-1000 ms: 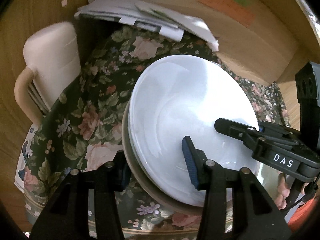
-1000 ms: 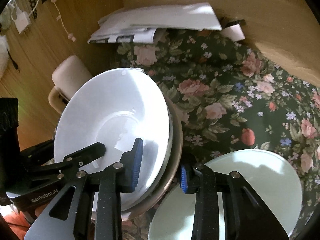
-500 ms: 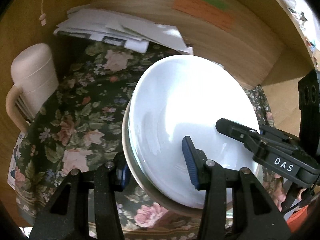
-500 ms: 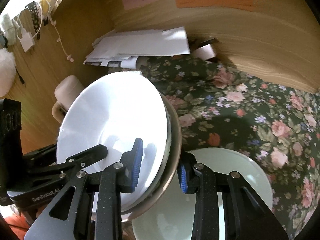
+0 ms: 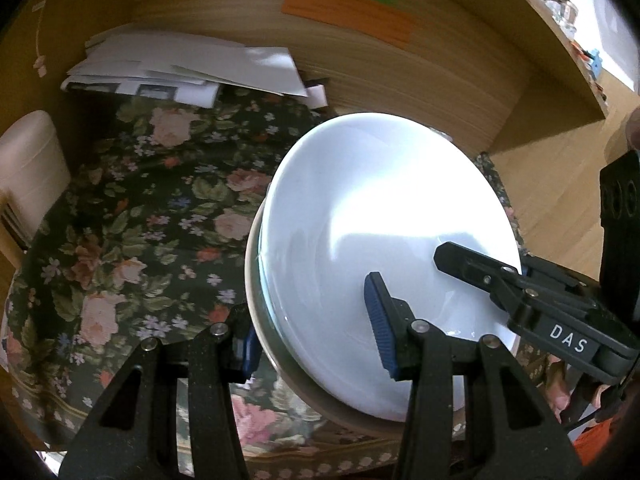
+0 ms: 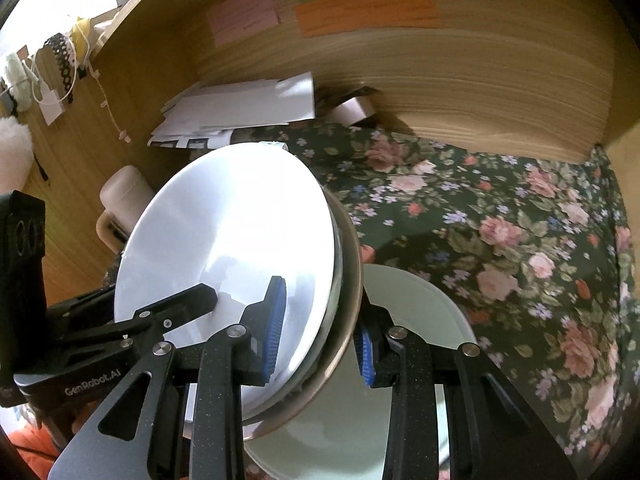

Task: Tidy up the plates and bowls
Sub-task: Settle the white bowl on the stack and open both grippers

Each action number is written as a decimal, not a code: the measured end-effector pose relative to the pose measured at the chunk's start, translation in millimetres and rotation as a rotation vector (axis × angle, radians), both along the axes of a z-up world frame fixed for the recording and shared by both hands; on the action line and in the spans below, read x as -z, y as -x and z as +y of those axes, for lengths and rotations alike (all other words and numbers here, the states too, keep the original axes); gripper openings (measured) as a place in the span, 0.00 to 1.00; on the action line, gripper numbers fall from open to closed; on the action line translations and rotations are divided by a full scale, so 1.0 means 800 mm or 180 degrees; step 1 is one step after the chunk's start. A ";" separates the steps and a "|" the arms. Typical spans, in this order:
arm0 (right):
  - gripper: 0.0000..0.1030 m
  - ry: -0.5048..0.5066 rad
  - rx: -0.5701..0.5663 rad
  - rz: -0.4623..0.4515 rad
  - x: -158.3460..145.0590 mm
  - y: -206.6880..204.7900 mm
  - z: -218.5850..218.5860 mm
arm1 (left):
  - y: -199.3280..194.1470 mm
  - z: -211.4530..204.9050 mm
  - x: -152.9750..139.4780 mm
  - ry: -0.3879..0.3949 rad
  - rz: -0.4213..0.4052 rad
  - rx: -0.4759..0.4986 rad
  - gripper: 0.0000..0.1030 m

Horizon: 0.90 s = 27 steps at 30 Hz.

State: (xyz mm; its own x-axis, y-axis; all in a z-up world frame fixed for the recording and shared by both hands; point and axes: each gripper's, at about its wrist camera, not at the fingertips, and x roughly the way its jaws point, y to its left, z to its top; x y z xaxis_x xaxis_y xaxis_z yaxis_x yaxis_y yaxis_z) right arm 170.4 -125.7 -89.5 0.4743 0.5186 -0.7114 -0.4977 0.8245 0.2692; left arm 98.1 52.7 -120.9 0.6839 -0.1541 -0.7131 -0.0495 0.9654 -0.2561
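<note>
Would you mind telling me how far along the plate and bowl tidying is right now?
Done: white dishes are already nested into a stack. In hand: the left gripper and right gripper both clamp that stack's rim, tilted above the floral cloth. Left: a pale plate lies on the cloth, unstacked.

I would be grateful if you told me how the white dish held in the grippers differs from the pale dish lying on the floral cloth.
The held white dish is tilted steeply on edge; the pale dish lies flat on the floral cloth. The held white dish sits nested in a tan-rimmed dish, clamped by both grippers; the pale dish is alone and ungripped. The held white dish is bright white, the pale dish faintly greenish. Both are round and empty.
</note>
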 end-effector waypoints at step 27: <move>0.28 -0.0063 0.0229 0.0307 0.042 0.006 -0.067 | -0.017 -0.061 0.029 -0.0101 0.0309 0.0197 0.45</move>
State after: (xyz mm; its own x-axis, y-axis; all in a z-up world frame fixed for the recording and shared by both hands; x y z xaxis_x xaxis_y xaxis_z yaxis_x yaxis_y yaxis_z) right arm 165.9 -179.4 -123.3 0.4407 0.5000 -0.7455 -0.4084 0.8512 0.3295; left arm 111.5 3.5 -144.2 0.6014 -0.1702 -0.7807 -0.0127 0.9749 -0.2223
